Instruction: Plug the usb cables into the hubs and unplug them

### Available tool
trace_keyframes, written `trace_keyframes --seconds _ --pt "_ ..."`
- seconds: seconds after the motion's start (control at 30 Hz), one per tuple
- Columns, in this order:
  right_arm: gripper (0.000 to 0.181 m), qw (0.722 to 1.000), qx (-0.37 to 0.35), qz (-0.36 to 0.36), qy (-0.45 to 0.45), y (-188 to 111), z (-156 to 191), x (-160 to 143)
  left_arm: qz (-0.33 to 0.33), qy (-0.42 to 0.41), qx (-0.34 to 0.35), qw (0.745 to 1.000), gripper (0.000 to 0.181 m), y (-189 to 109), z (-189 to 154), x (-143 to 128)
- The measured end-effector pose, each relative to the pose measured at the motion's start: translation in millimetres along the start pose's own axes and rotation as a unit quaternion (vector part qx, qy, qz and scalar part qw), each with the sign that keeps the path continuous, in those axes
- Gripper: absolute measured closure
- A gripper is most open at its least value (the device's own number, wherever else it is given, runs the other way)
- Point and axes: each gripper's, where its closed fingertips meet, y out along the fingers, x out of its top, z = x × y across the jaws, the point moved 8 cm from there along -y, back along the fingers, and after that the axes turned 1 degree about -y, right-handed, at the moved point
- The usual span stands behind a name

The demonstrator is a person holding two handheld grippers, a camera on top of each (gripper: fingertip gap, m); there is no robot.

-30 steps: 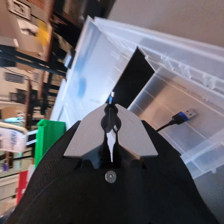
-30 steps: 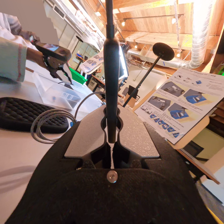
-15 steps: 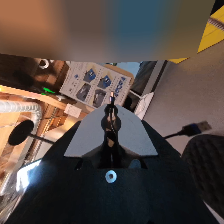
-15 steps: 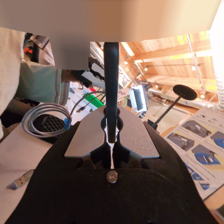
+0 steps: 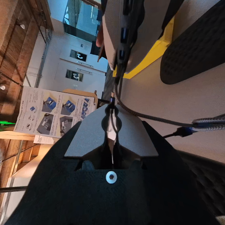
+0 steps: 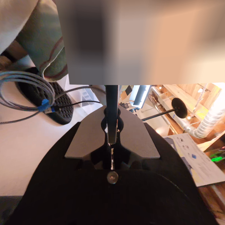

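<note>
My left gripper [image 5: 111, 107] is shut on a thin black USB cable, just behind its small plug [image 5: 112, 98]. The plug tip points at the dark hub [image 5: 123, 36], a short way ahead, apart from it. The hub shows blue ports along its edge. My right gripper [image 6: 112, 108] is shut on the hub [image 6: 111, 121], which sticks up between its fingers. The hub's braided cable [image 5: 152, 116] trails to a coil [image 6: 24, 82] on the table. The black cable's other plug [image 6: 48, 110] with a blue collar lies by the coil.
A black mesh pad [image 6: 60, 107] lies on the white table under the coil. A person's sleeve [image 6: 42, 42] is close on the left. An instruction sheet [image 5: 52, 112] stands on a board beyond the table edge. A yellow block [image 5: 152, 58] lies behind the hub. My right fingertips sit around 5 centimetres from my left ones.
My left gripper has swung away from the clear bin, with the small plug in it, and now faces the hub. My right gripper has turned with the hub toward the coil and pad.
</note>
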Motion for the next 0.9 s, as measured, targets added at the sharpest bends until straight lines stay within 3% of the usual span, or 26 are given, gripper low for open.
trace_keyframes --seconds 0.37,0.57,0.9 --pt "0.169 0.980 -0.003 0.086 -0.179 8.8 18.0 4.0 -0.015 -0.082 -0.106 0.991 0.175 10.5 -1.9 -0.1" --pt "0.169 0.983 -0.002 0.099 -0.154 10.5 20.2 2.0 0.003 -0.057 -0.086 0.995 0.175 11.0 -4.7 0.5" --pt "0.170 0.992 0.000 0.071 -0.105 8.9 22.9 0.5 -0.001 -0.048 -0.111 0.993 0.175 11.1 -9.8 4.2"
